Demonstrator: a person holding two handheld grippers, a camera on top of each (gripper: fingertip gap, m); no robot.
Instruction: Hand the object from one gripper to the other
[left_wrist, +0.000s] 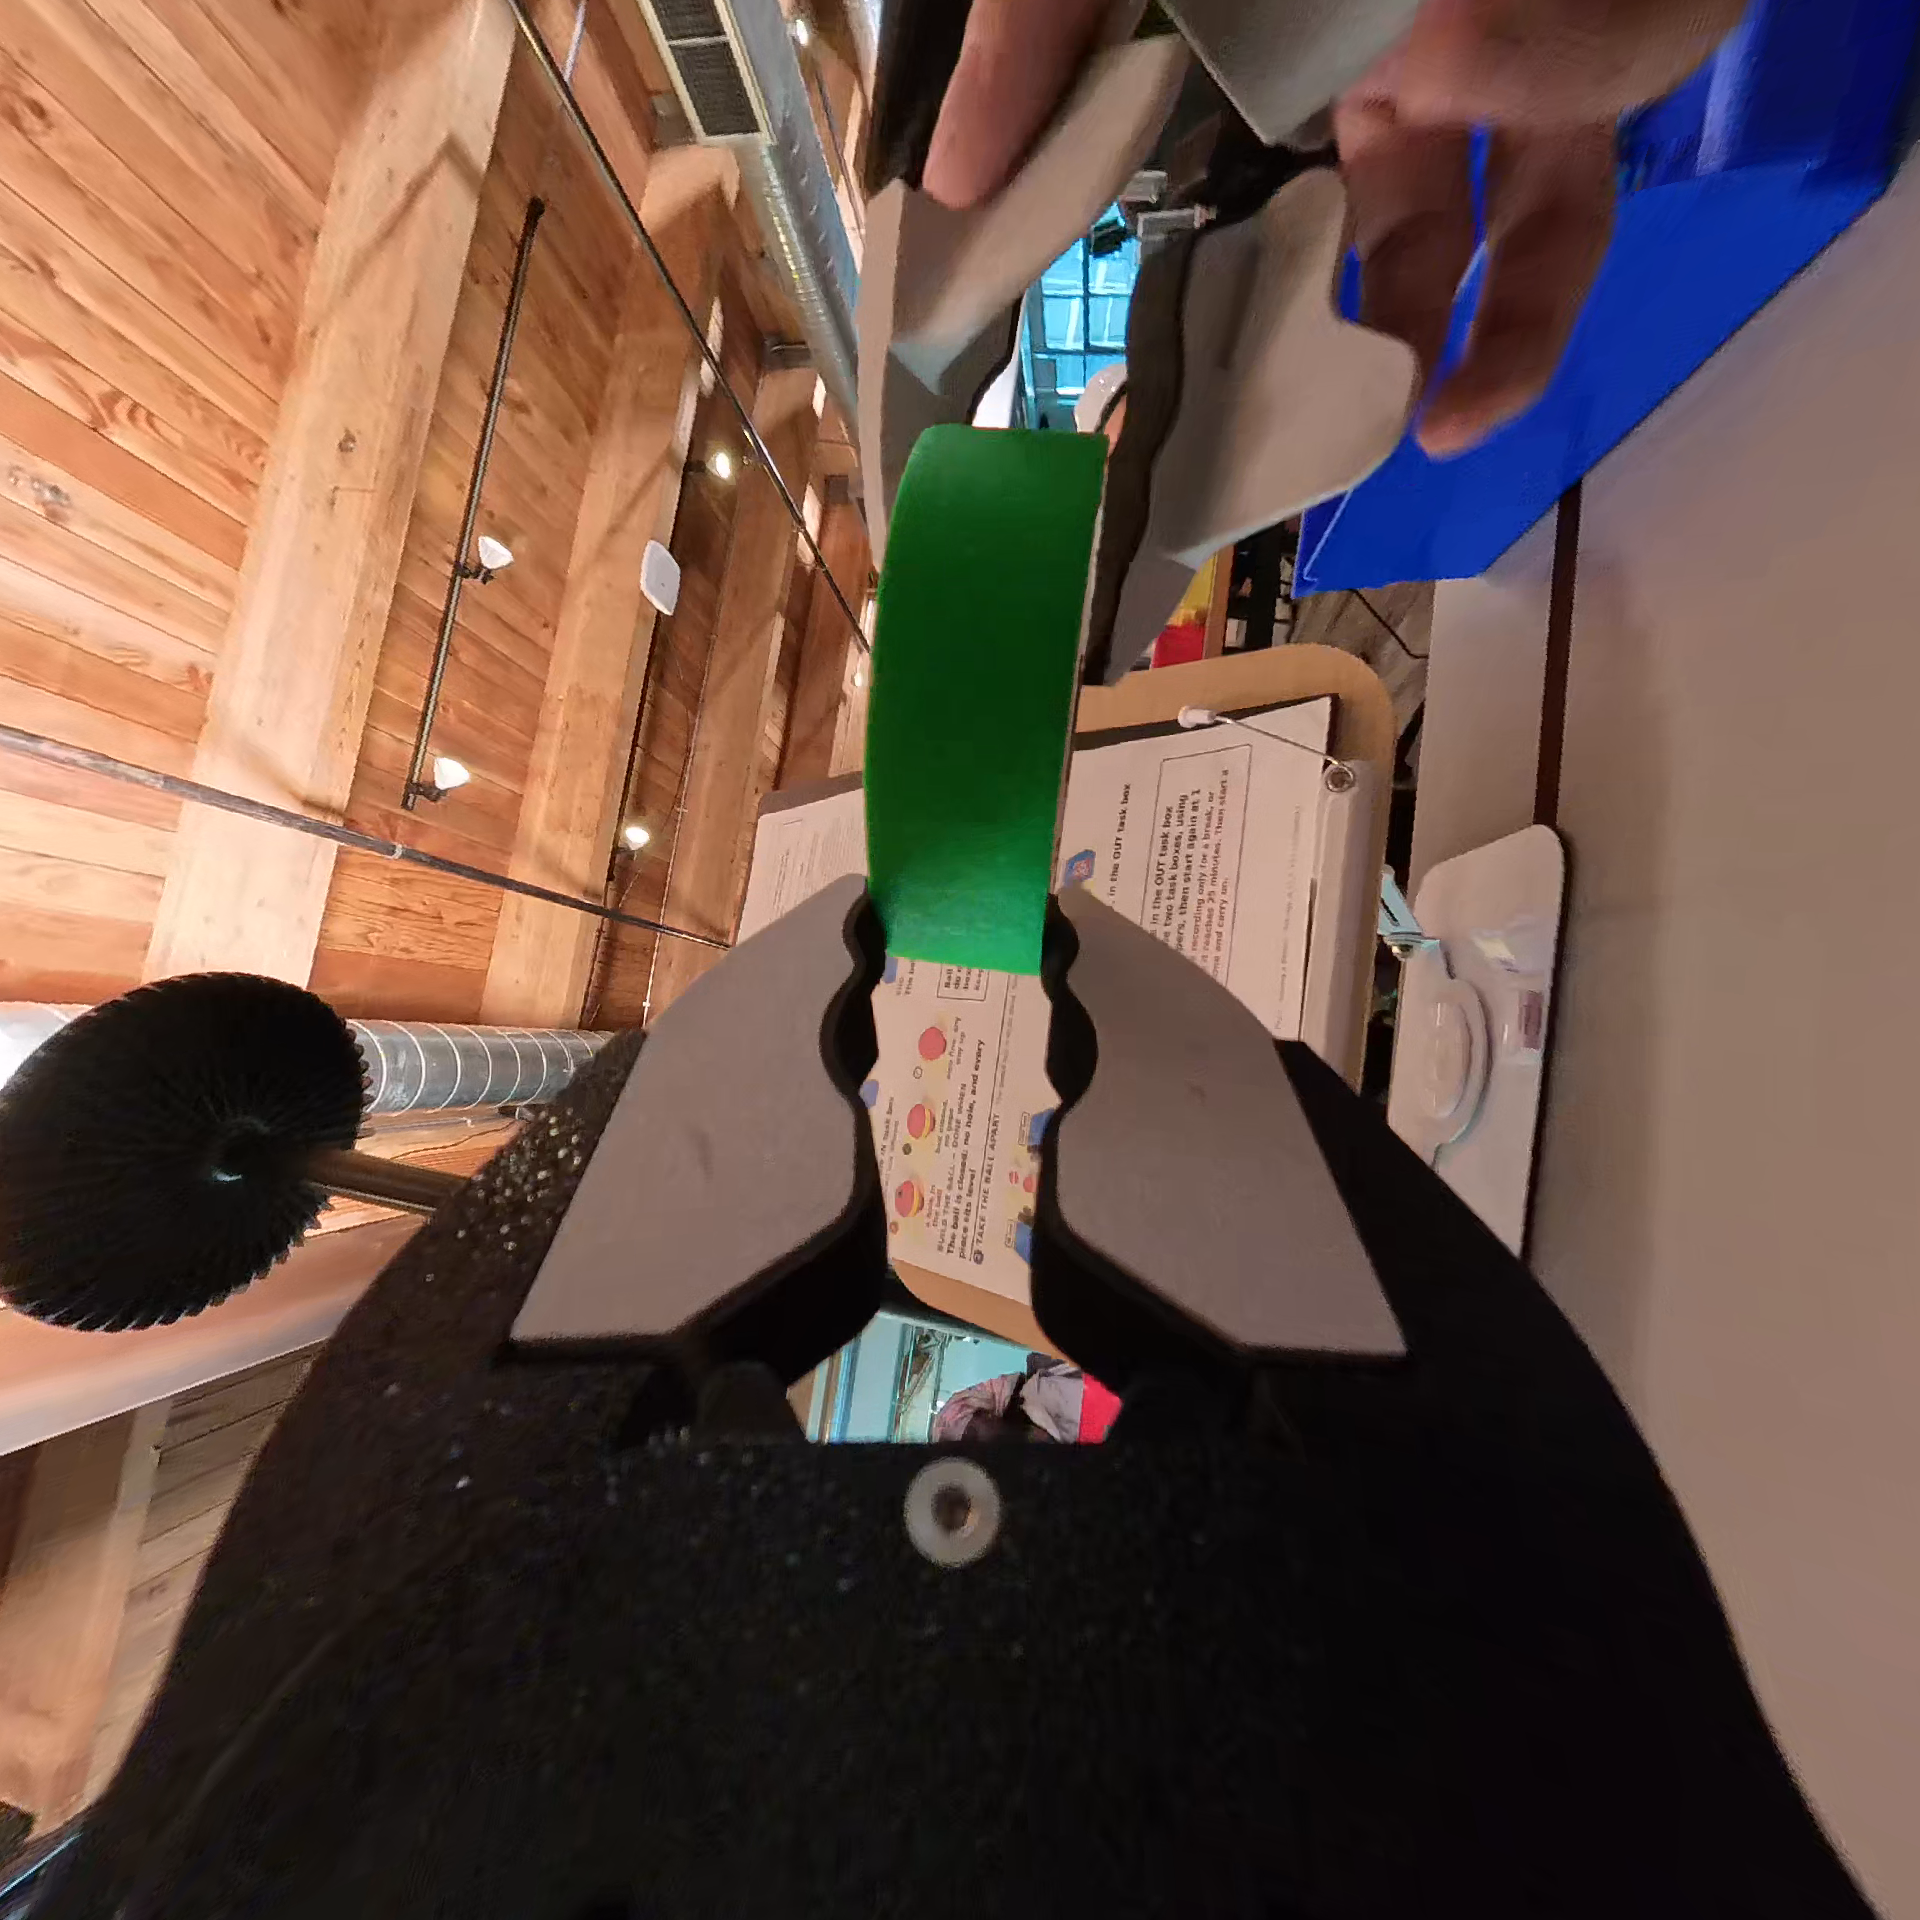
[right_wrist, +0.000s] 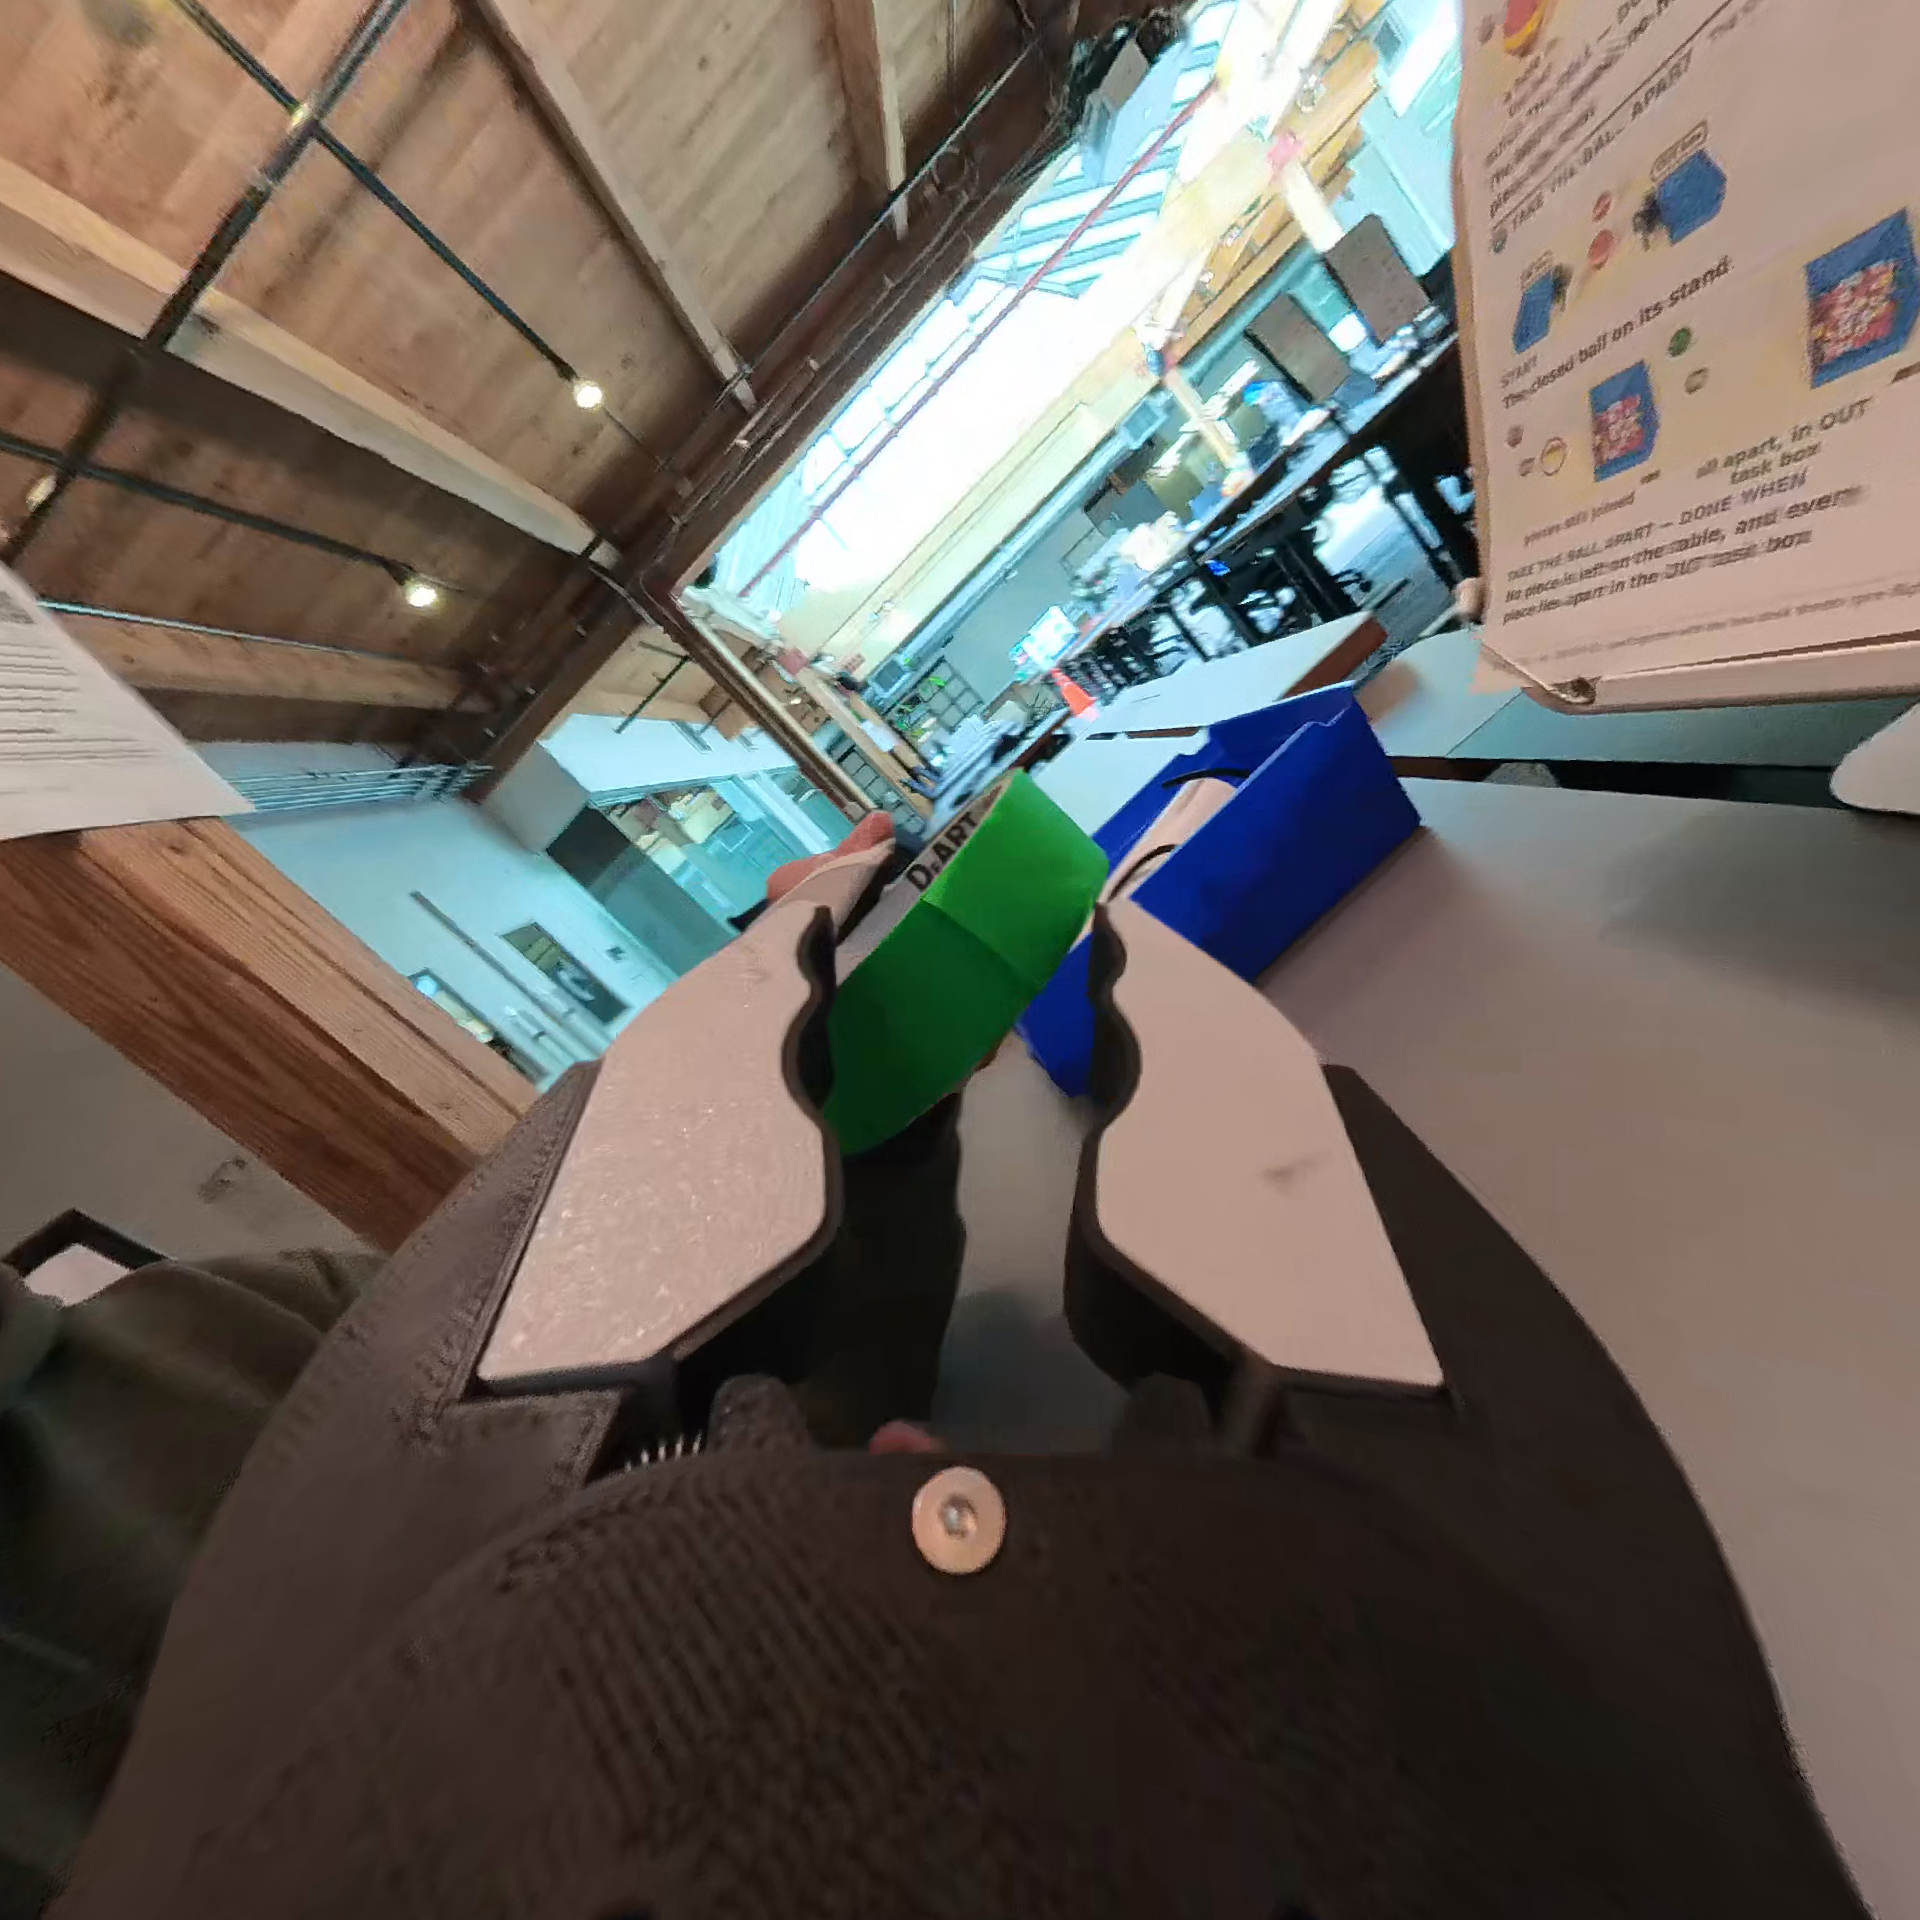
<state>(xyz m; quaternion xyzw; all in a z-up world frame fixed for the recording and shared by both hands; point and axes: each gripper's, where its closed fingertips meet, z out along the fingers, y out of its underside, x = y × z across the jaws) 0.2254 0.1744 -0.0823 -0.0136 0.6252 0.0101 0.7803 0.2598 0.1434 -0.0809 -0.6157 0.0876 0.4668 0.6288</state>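
While I look through the left wrist view, the green tape roll (left_wrist: 977, 707) stands edge-on in the centre of the frame, and its lower rim sits between the fingertips of my left gripper (left_wrist: 961, 935). Both tips seem to press the two flat sides of the roll, so I judge the left is pinching it, approx. at the rim only. The roll's long side runs up the frame, away from the fingers.

At the top of this frame the right gripper (left_wrist: 1039, 343) comes in with its grey fingers either side of the far rim, a hand (left_wrist: 1496, 239) behind it. Whether they touch the roll already I cannot tell; that part is blurred.

In the right wrist view the roll (right_wrist: 966, 987) lies centre-left, tilted, close against the left finger (right_wrist: 727, 1060) of my right gripper (right_wrist: 961, 935), w/ a clear gap to the other finger. So the right's fingers are spread, not gripping yet. The roll is off-centre in that gap; I think the right needs to shift toward frame-left before closing. Blue bin (right_wrist: 1278, 831) is behind, on the grey table (right_wrist: 1610, 1091).
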